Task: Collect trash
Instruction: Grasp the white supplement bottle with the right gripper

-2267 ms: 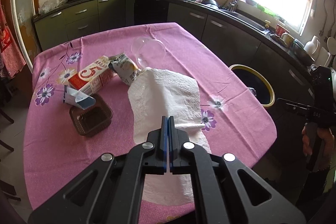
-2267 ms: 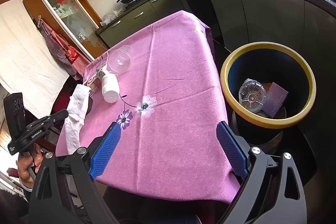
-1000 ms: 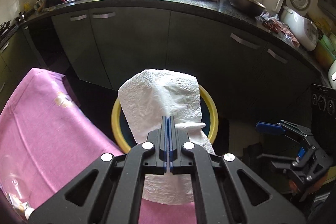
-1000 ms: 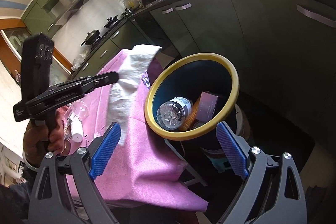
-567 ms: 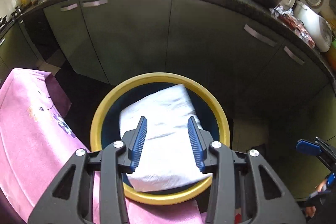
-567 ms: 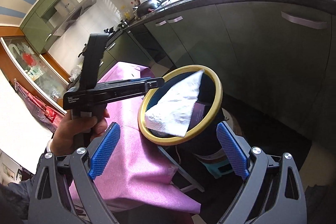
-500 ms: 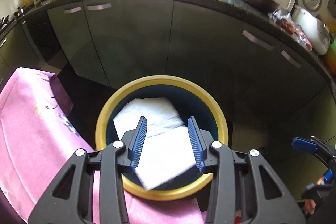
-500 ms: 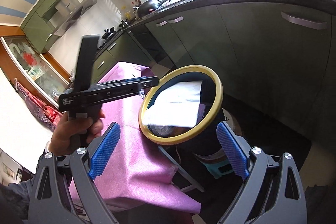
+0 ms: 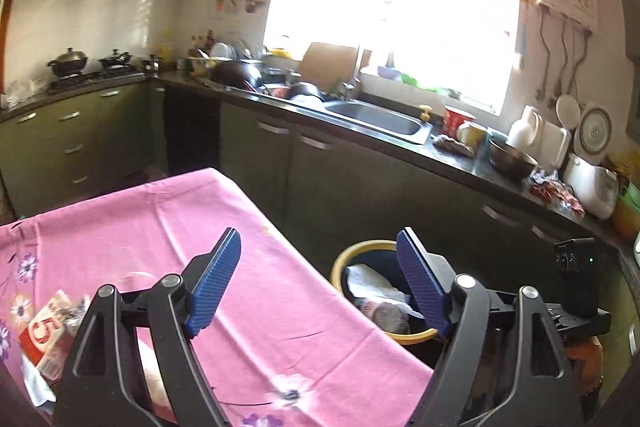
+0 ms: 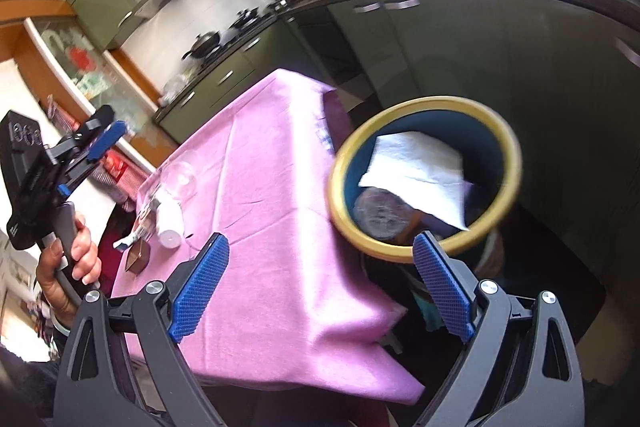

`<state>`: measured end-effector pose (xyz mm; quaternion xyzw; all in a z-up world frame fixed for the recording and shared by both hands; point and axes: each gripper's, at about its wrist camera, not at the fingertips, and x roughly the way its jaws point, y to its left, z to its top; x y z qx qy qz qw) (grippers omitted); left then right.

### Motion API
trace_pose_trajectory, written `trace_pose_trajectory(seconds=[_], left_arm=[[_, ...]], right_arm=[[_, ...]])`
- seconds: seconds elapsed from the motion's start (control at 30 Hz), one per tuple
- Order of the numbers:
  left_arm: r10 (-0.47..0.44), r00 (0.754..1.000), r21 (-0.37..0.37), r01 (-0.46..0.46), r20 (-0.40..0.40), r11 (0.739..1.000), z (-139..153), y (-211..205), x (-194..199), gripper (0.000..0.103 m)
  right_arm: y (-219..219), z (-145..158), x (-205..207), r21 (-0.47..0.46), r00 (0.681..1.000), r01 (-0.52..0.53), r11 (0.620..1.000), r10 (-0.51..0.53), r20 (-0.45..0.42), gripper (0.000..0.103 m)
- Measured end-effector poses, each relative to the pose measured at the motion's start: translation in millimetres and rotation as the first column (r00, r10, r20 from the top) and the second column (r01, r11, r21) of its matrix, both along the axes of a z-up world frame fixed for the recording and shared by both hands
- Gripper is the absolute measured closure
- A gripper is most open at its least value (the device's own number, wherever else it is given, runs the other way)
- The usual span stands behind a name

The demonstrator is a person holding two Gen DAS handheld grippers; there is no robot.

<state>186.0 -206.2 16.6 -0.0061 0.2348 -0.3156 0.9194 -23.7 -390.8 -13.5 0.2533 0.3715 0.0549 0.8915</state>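
The yellow-rimmed bin (image 10: 508, 151) stands beside the pink table (image 10: 256, 163). A white paper towel (image 10: 416, 159) lies inside it over a plastic bottle (image 10: 378, 213). The bin also shows in the left wrist view (image 9: 360, 247) with the towel (image 9: 368, 281). My left gripper (image 9: 320, 279) is open and empty above the table edge; it also shows in the right wrist view (image 10: 94, 143). My right gripper (image 10: 318, 287) is open and empty near the table corner. On the table lie a red carton (image 9: 44, 327), a clear cup (image 10: 180, 177), a white bottle (image 10: 168, 223) and a brown tray (image 10: 138, 257).
Dark green cabinets (image 9: 352, 183) and a counter with a sink (image 9: 376, 115) run behind the bin. A stove with pots (image 9: 88, 63) stands at the back left. A narrow gap of floor lies between table and cabinets.
My left gripper let go of the paper towel, which fell into the bin. It then opened wider and swung back up towards the table. My right gripper turned left.
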Motion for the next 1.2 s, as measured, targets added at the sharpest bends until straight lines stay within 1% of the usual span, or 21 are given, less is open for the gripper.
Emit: trace_pose_trajectory(seconds=[0.07, 0.13, 0.2, 0.27, 0.4, 0.5, 0.57, 0.63, 0.7, 0.73, 0.8, 0.87, 0.9, 1.07, 1.13, 1.17, 1.2], left_arm=[[0.078, 0.996, 0.008, -0.078, 0.033, 0.997, 2, 33, 2, 0.022], [0.164, 0.984, 0.012, -0.165, 0.068, 0.986, 2, 65, 5, 0.018], [0.24, 0.968, -0.003, -0.241, 0.065, 0.971, -1, 97, 13, 0.016], [0.295, 0.955, -0.042, -0.293, 0.043, 0.955, -5, 130, 21, 0.016], [0.393, 0.919, -0.087, -0.389, 0.036, 0.917, -18, 178, 36, 0.015], [0.444, 0.895, -0.112, -0.439, 0.032, 0.892, -27, 201, 45, 0.015], [0.462, 0.886, -0.128, -0.455, 0.029, 0.881, -33, 209, 47, 0.015], [0.465, 0.885, -0.141, -0.457, 0.028, 0.878, -38, 217, 45, 0.015], [0.461, 0.886, -0.142, -0.452, 0.04, 0.881, -41, 218, 42, 0.014], [0.458, 0.887, -0.143, -0.447, 0.053, 0.883, -42, 222, 39, 0.013], [0.455, 0.887, -0.14, -0.441, 0.083, 0.886, -42, 224, 34, 0.011], [0.452, 0.886, -0.137, -0.438, 0.104, 0.889, -43, 221, 32, 0.01], [0.449, 0.887, -0.135, -0.435, 0.104, 0.89, -45, 221, 33, 0.01], [0.427, 0.904, -0.147, -0.419, 0.024, 0.896, -53, 227, 43, 0.01], [0.431, 0.902, -0.151, -0.423, 0.021, 0.893, -54, 229, 43, 0.01], [0.435, 0.9, -0.15, -0.427, 0.024, 0.892, -54, 230, 42, 0.01], [0.438, 0.899, -0.149, -0.429, 0.026, 0.891, -54, 230, 42, 0.01]], right_arm=[[23, 0, 19, -0.007, 0.998, -0.059, 0.998, 0.059, 0.003, 0.011], [48, 1, 41, -0.012, 0.992, -0.124, 0.992, 0.124, 0.001, 0.011], [76, 2, 65, -0.037, 0.983, -0.184, 0.982, 0.184, -0.005, 0.011], [106, 2, 88, -0.068, 0.969, -0.249, 0.966, 0.248, -0.016, 0.011], [171, 6, 130, -0.113, 0.923, -0.383, 0.917, 0.384, -0.017, 0.011], [222, 8, 154, -0.175, 0.878, -0.474, 0.863, 0.478, -0.021, 0.011], [254, 7, 168, -0.223, 0.846, -0.524, 0.822, 0.533, -0.022, 0.011], [281, -1, 177, -0.269, 0.826, -0.552, 0.789, 0.561, -0.05, 0.012], [302, -11, 188, -0.287, 0.801, -0.589, 0.755, 0.592, -0.086, 0.017], [311, -19, 194, -0.293, 0.793, -0.603, 0.743, 0.598, -0.116, 0.018], [323, -33, 204, -0.305, 0.781, -0.622, 0.722, 0.602, -0.168, 0.024], [329, -44, 208, -0.3, 0.769, -0.637, 0.71, 0.608, -0.197, 0.026], [332, -47, 210, -0.305, 0.769, -0.638, 0.707, 0.606, -0.203, 0.026], [340, -57, 216, -0.316, 0.77, -0.637, 0.703, 0.599, -0.22, 0.026], [343, -58, 221, -0.328, 0.771, -0.635, 0.699, 0.595, -0.227, 0.027], [345, -59, 222, -0.329, 0.77, -0.637, 0.697, 0.596, -0.228, 0.03], [339, -58, 219, -0.328, 0.768, -0.639, 0.696, 0.598, -0.228, 0.031]])
